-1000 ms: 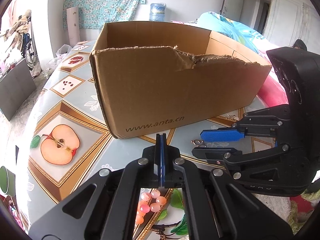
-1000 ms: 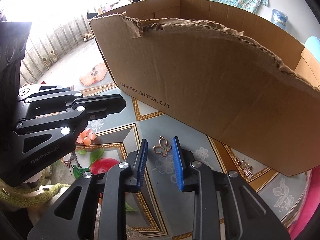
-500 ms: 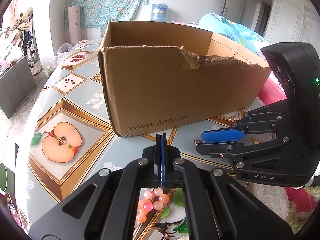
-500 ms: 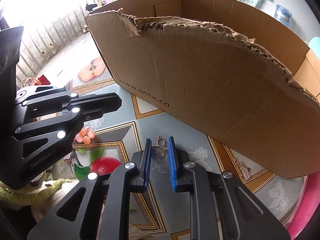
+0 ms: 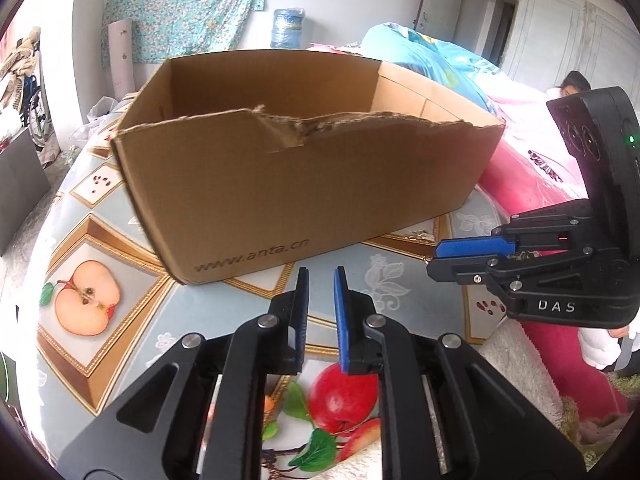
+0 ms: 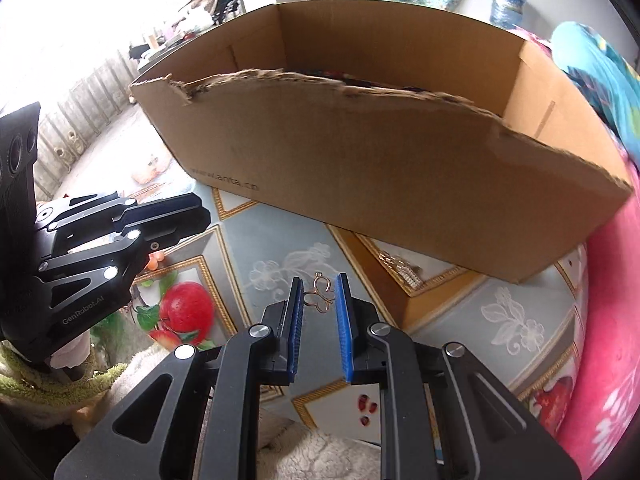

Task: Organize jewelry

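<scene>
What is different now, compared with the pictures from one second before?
The right gripper closed on the butterfly pendant and lifted it toward the cardboard box. The left gripper, shut before, has just been opening, with nothing between its jaws. The box and the chain beside it stayed in place.

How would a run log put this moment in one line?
left gripper: jaws just opening, empty | right gripper: jaws just closing, pinching butterfly pendant | cardboard box: just beyond, open-topped
</scene>
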`<state>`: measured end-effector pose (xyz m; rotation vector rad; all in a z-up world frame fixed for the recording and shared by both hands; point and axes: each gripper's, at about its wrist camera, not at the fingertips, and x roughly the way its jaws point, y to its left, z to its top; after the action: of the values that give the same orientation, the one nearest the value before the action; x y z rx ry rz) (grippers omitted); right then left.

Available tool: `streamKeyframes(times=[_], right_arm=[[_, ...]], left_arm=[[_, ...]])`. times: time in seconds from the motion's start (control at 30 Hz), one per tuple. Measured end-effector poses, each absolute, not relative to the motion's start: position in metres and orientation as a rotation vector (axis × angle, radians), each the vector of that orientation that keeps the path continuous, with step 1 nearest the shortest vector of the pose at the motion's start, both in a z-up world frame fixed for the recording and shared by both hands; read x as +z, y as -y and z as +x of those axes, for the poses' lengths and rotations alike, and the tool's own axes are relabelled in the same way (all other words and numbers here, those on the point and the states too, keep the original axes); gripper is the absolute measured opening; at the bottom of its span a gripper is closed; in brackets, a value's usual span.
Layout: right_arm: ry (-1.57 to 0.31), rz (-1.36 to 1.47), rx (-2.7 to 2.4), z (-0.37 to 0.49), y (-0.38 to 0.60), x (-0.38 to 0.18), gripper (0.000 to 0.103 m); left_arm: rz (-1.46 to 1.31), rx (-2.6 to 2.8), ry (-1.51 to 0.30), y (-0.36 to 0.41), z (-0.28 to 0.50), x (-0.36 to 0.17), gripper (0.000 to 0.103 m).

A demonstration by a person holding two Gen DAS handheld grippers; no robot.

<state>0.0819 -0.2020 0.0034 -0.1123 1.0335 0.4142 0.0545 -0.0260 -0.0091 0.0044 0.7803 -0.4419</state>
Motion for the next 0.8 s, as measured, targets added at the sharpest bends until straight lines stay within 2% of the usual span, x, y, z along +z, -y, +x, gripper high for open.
streamKeyframes(times=[0.5,0.57,0.63,0.8], right_arm=[[-0.957,0.051,0.333,0.082,0.277,0.001,0.016],[-0.955,0.065,0.337,0.083,0.282,-0.002,0.016],[-0.954,0.08,0.342,0.086,0.285,-0.005,0.016],[-0.952,0.102,0.352,0.087,0.289,-0.01,0.016]], left_arm=[[0.258,-0.617,-0.773,0.133,0.078,-0.027,0.013],[0.28,-0.613,-0.783,0.139,0.08,-0.031,0.014],[0.301,-0.608,-0.787,0.144,0.081,-0.035,0.021],[0.321,-0.591,-0.794,0.151,0.086,-0.037,0.022]])
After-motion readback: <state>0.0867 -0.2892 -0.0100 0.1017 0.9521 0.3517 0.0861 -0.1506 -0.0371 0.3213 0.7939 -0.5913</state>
